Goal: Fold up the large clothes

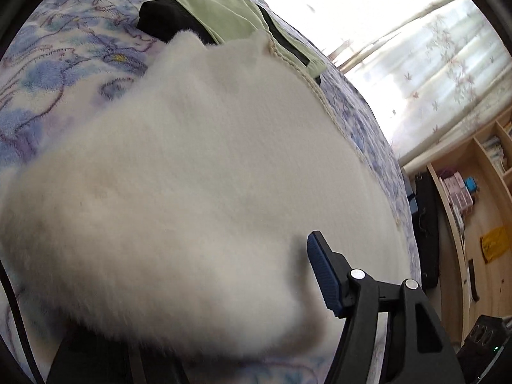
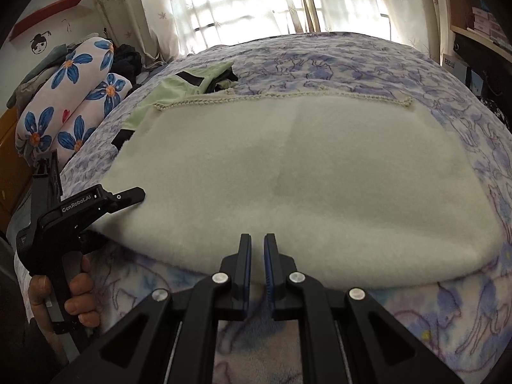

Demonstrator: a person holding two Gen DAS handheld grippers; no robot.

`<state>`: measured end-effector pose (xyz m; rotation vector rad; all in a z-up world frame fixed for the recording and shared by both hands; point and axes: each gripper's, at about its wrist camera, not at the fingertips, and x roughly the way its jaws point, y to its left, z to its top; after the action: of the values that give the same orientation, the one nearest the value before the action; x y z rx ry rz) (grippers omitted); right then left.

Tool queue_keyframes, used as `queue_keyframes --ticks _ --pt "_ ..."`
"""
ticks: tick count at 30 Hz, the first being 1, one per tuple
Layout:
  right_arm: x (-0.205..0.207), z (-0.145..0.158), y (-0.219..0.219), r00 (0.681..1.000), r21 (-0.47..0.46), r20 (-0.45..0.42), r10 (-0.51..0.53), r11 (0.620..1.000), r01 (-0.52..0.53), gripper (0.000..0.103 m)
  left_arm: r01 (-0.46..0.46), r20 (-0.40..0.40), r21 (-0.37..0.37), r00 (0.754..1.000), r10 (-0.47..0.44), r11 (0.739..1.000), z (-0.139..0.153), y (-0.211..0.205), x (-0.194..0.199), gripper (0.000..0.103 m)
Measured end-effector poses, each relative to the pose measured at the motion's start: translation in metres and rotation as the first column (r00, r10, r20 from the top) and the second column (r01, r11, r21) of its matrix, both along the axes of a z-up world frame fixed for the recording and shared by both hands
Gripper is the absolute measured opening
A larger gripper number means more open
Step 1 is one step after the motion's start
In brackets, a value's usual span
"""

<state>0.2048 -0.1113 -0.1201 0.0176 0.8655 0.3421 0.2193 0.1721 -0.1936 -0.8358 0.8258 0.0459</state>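
Honestly, looking at a big white fleece [image 2: 320, 176] spread flat over the bed [image 2: 352, 60], on top of a fuzzy blue-and-purple floral cover. Fluffy side up, with a braided cream trim along the far edge. Sitting roughly mid-bed and reaching close to the near side.

Right gripper [image 2: 257, 240] pointing down at the near edge of the fleece, fingers nearly pressed together with just a thin slit between. Tips right over the folded near edge. Can't tell whether any fabric is actually caught in there.

Left gripper [image 2: 139, 193] over at the left corner of the fleece, held by a hand [image 2: 76, 291] wrapped around the handle. Seen from the right wrist view, top finger lying over the fleece edge. From its own camera, only one blue-padded finger [image 1: 323, 275] visible, off to the right, hovering over the fabric. Other one buried behind a blurry heap of fleece bunched up right at the lens. So can't say whether pinching it or not.

Beyond the fleece, a light green and black garment [image 2: 179, 86], partly tucked under the far left corner. Flower-print pillows [image 2: 73, 96] stacked at the left of the bed, bright curtained window [image 2: 224, 0] behind, wooden shelf [image 1: 473, 192] with boxes off to the side
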Motion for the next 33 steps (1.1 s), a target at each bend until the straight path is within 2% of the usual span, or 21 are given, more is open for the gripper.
queue_keyframes --ticks 2,3,5,7,8,9,12,14,17,20,23,25,28,29,30,33 --pt "0.016 0.004 0.006 0.999 -0.019 0.039 -0.006 1.0 0.007 0.008 -0.048 0.009 0.029 0.999 0.048 0.998 0.003 0.003 0.004 0.034" --pt "0.024 0.005 0.009 0.999 -0.028 0.053 -0.008 1.0 0.01 0.008 -0.057 0.018 0.044 0.998 0.056 0.997 0.005 0.002 0.005 0.028" --pt "0.041 0.002 0.016 0.998 -0.047 0.066 0.0 0.999 0.003 0.008 -0.062 0.036 0.138 0.998 0.058 0.988 0.019 -0.009 0.003 0.021" --pt "0.056 -0.007 0.024 0.998 -0.09 0.051 0.027 0.996 -0.022 0.008 -0.066 0.071 0.312 0.996 0.046 0.948 0.044 -0.033 0.001 0.02" --pt "0.063 -0.017 0.028 0.999 -0.119 0.016 0.037 0.992 -0.034 0.008 -0.07 0.095 0.364 0.995 0.038 0.929 0.056 -0.044 0.001 0.019" --pt "0.066 -0.027 0.03 0.999 -0.133 -0.011 0.045 0.99 -0.046 0.008 -0.075 0.124 0.396 0.992 0.028 0.915 0.068 -0.052 -0.002 0.019" --pt "0.057 -0.03 0.027 0.998 -0.134 0.019 0.063 0.989 -0.059 0.008 -0.061 0.177 0.471 0.984 -0.027 0.88 0.104 -0.08 -0.001 0.018" --pt "0.053 -0.03 0.017 0.998 -0.086 -0.002 0.056 0.995 -0.056 0.008 -0.037 0.193 0.534 0.978 -0.079 0.845 0.125 -0.102 -0.001 0.018" --pt "0.046 -0.027 -0.013 0.995 0.069 -0.088 0.046 0.997 -0.04 0.008 -0.006 0.214 0.592 0.965 -0.15 0.806 0.152 -0.13 0.005 0.018" --pt "0.031 -0.018 -0.056 0.99 0.198 -0.135 -0.028 0.979 0.054 0.008 0.027 0.235 0.646 0.944 -0.232 0.763 0.178 -0.178 0.01 0.018" --pt "0.009 -0.004 -0.107 0.982 0.251 -0.121 -0.147 0.952 0.174 0.008 0.077 0.247 0.656 0.918 -0.31 0.751 0.195 -0.234 0.021 0.018" --pt "-0.006 0.004 -0.141 0.966 0.233 -0.102 -0.238 0.938 0.255 0.008 0.113 0.244 0.67 0.9 -0.361 0.734 0.194 -0.269 0.029 0.018" --pt "-0.023 0.014 -0.189 0.926 0.173 -0.069 -0.372 0.909 0.378 0.008 0.199 0.195 0.709 0.867 -0.459 0.677 0.177 -0.331 0.042 0.018" --pt "-0.027 0.016 -0.203 0.91 0.153 -0.065 -0.41 0.897 0.415 0.008 0.228 0.183 0.711 0.854 -0.488 0.665 0.169 -0.348 0.045 0.018" --pt "-0.032 0.017 -0.217 0.892 0.138 -0.061 -0.447 0.882 0.451 0.008 0.272 0.149 0.714 0.841 -0.52 0.645 0.155 -0.365 0.049 0.018" --pt "-0.041 0.017 -0.248 0.859 0.134 -0.058 -0.509 0.848 0.512 0.008 0.429 -0.024 0.717 0.803 -0.595 0.55 0.097 -0.411 0.065 0.019"
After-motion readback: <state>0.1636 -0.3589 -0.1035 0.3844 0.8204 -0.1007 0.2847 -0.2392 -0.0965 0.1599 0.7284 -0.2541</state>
